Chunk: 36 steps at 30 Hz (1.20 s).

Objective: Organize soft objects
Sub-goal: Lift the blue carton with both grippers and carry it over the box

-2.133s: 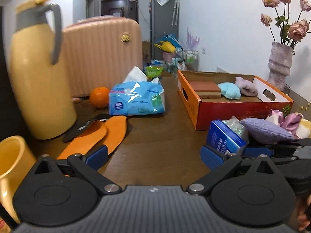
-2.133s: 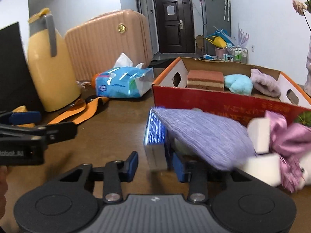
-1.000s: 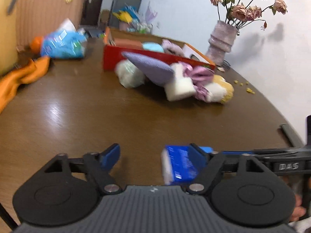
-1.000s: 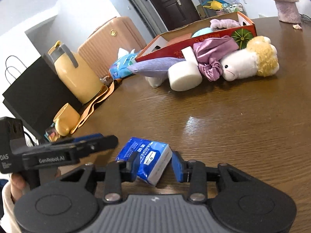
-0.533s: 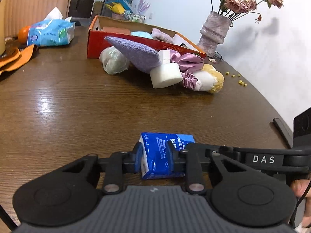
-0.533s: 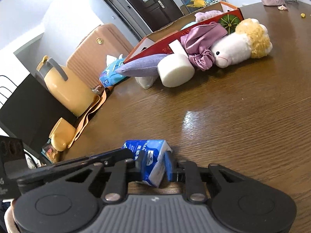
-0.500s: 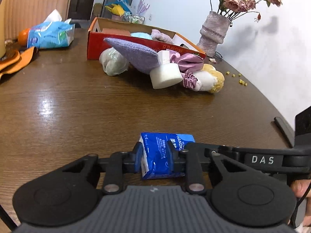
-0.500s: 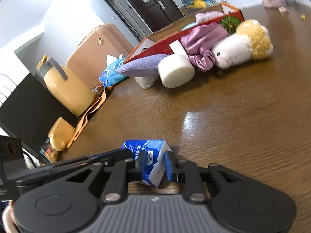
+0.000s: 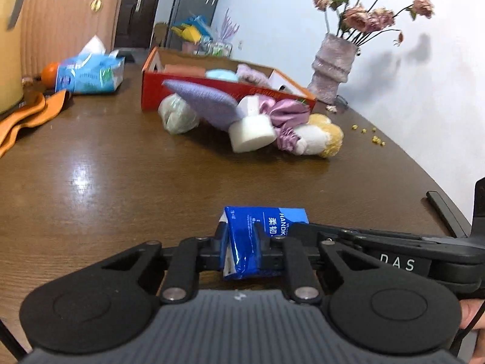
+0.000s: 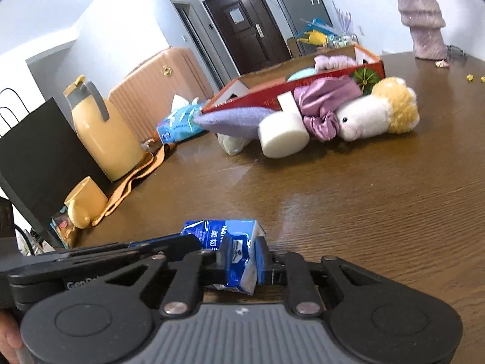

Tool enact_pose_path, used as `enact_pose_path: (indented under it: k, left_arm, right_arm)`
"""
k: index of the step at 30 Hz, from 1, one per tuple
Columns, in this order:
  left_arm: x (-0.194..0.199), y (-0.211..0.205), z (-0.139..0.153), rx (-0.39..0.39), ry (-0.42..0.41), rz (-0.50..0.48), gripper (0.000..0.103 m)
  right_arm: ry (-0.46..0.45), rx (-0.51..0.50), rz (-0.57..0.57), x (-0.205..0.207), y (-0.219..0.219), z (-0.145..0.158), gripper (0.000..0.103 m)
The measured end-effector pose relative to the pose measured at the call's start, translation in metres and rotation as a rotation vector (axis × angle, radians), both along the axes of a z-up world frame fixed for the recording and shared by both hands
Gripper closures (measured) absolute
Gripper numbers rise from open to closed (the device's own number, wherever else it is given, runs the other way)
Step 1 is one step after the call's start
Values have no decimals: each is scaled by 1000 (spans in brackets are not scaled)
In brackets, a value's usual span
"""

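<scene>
- The left claw (image 9: 242,247) pinches a small blue tissue pack (image 9: 257,236); its jaws have just been closing, with the pack between them and its wrapper creased under the pads.
- The right claw (image 10: 241,259) pinches the same tissue pack (image 10: 233,251) from the other side; its jaws too have just been closing on it.
- In the left wrist view the right claw (image 9: 306,232) comes in from the right and grips the pack's far end.
- In the right wrist view the left claw (image 10: 182,242) comes in from the left and grips the other end.
- The pack sits near the near edge of the brown counter (image 9: 121,182); I cannot tell whether it rests on the wood or hangs just above it.
- Its long axis runs roughly level and crosswise between the two claws, the printed face turned up and away in the left wrist view.
- Well apart from it, toward the far side of the counter, lies a heap of soft things: a lilac cloth (image 9: 209,103), a white foam cylinder (image 9: 251,130), a pink scrunchie (image 9: 288,121) and a plush toy (image 9: 321,139).
- Just behind the heap stands a red cardboard box (image 9: 194,91) with more soft items inside.
- A vase of dried flowers (image 9: 333,66) stands by the far right edge, beyond the box.
</scene>
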State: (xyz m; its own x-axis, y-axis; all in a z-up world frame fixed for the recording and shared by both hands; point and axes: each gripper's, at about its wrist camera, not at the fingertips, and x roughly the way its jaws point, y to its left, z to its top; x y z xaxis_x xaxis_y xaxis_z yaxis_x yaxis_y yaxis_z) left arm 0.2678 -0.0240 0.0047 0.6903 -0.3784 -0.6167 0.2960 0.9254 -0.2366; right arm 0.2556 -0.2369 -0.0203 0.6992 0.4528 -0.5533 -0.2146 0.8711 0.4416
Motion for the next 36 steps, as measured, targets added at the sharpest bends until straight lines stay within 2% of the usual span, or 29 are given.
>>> enact_pose_path:
  k: [6,10,14,17,20,23,27,32,34,36]
  left_arm:
    - [-4,-6,25,-22,-65,-14,87]
    - [19,-12,60,-26,-165,-32,87]
    - [72,-17,102,-63,-204,-40,87]
    - [128,-24,136,-102,-192,-48,87]
    - [189,-32,154,-125,-152,-48,87]
    - [244,-36,158,-118,-123,-33,87]
    - [315,-29,133,-74,-38,19,87]
    - [374,-13,72,12,73,95,87]
    - [390,-1,49,31,119,115,87]
    - [401,2,31,94,143,131,87]
  right_arm:
    - [-68,10,-21,-9,-9,23,88]
    - [-154,-3,-25,8,-15,56,88]
    - [-211,12,-21,55,-27,102,88]
    - [-234,2,-15,104,-37,139,89]
    - [-211,4,-19,157,-48,165,89]
    - [-161,-1,-14,217,-53,177,89]
    - [-69,-29,9,298,-41,160,89]
    - [109,7,38,388,-16,91,89]
    - [155,6,47,406,-2,65,89]
    - [189,-9,60,419,12,43,89]
